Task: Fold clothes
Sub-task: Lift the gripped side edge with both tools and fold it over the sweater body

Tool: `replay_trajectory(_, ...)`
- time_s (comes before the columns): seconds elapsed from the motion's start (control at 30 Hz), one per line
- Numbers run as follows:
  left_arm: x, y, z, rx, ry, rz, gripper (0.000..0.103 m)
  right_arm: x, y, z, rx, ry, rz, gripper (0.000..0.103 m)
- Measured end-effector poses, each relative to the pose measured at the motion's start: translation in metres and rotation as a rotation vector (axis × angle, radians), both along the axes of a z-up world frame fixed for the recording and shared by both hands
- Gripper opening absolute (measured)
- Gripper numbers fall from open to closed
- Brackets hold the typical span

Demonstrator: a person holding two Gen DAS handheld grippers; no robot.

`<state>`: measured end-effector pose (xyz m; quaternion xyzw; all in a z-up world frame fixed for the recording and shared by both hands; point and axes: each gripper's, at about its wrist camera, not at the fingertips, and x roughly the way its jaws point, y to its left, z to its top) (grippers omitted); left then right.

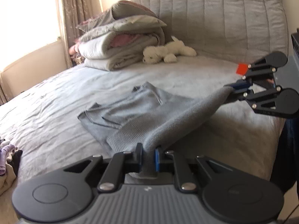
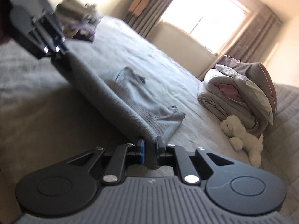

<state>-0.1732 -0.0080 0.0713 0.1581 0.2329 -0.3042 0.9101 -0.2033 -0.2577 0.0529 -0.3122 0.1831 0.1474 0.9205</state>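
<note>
A grey knitted sweater (image 1: 130, 110) lies partly on the bed (image 1: 56, 97), its ribbed hem lifted off the sheet and stretched taut between the two grippers. The left gripper (image 1: 149, 155) has its jaws pressed together on one corner of that hem; the right gripper (image 2: 149, 149) has its jaws pinching the other corner. The rest of the sweater trails away from both sets of jaws and rests flat on the sheet, with a sleeve and the neck bunched at the far end.

The right wrist view is blurred, so the left gripper (image 2: 56, 46) seen there is smeared and its jaws are hard to read. In the left wrist view the right gripper (image 1: 241, 87) is clear, but the hand behind it is cut off by the frame edge.

Beyond the sweater, well past the jaws, sit a stack of folded bedding (image 1: 121, 43) and a white plush dog (image 1: 168, 53) against the padded headboard (image 1: 224, 18). A heap of clothes (image 1: 7, 153) lies at the bed's edge, left of the left jaws. Open sheet surrounds the sweater on every side.
</note>
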Motion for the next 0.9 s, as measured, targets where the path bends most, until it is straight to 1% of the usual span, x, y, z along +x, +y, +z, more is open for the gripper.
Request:
replay_trajectory(0.2, 0.006, 0.000, 0.009, -0.024, -0.029, 0.038, 0.013, 0.006, 0.003, 0.011, 0.056, -0.040, -0.025, 0.010)
replay_trajectory(0.4, 0.009, -0.001, 0.016, -0.037, -0.036, 0.066, 0.013, 0.014, 0.003, 0.018, 0.098, -0.076, -0.064, 0.010)
replay_trajectory(0.47, 0.011, 0.000, 0.017, -0.039, -0.032, 0.075, 0.013, 0.018, -0.001, 0.022, 0.148, -0.063, -0.063, 0.010)
replay_trajectory(0.53, 0.013, 0.002, 0.019, -0.057, -0.020, 0.076, 0.013, 0.022, -0.008, 0.027, 0.223, -0.036, -0.062, 0.010)
replay_trajectory(0.6, 0.016, 0.003, 0.020, -0.077, -0.006, 0.075, 0.013, 0.024, -0.013, 0.030, 0.267, -0.016, -0.066, 0.010)
replay_trajectory(0.9, 0.017, 0.000, 0.024, -0.057, 0.004, 0.078, 0.012, 0.027, -0.016, 0.032, 0.296, 0.007, -0.068, 0.010)
